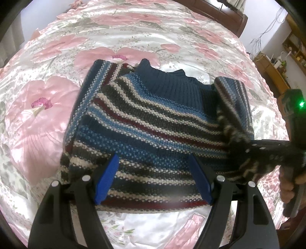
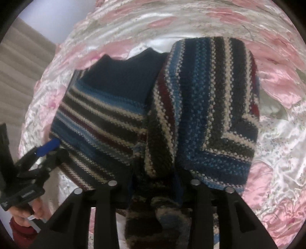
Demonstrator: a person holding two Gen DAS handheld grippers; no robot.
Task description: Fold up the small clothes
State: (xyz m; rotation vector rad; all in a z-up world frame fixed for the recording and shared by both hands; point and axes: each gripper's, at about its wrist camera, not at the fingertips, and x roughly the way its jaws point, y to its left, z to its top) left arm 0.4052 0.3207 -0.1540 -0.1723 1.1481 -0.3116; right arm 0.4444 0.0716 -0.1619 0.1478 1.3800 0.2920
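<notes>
A knitted sweater point(image 1: 145, 122) with blue, grey, white and dark red stripes and a navy ribbed collar lies flat on the floral bedspread point(image 1: 47, 118). One sleeve is folded across its chest. My left gripper point(image 1: 154, 178) hovers open over the hem, its blue pads point(image 1: 107, 178) spread wide. In the same view the right gripper point(image 1: 252, 151) comes in from the right, shut on the other sleeve. In the right wrist view that striped sleeve point(image 2: 193, 107) rises from the shoulder and bunches between the fingers of my right gripper point(image 2: 155, 185). The left gripper point(image 2: 45, 147) shows at the left.
Pink and white satin bedspread point(image 2: 277, 134) surrounds the sweater on all sides. A wooden headboard point(image 1: 225, 17) runs along the far edge, and wooden shelves point(image 1: 275, 70) stand at the right. A hand point(image 1: 286, 185) holds the right gripper's handle. A beige curtain point(image 2: 19, 80) hangs at the left.
</notes>
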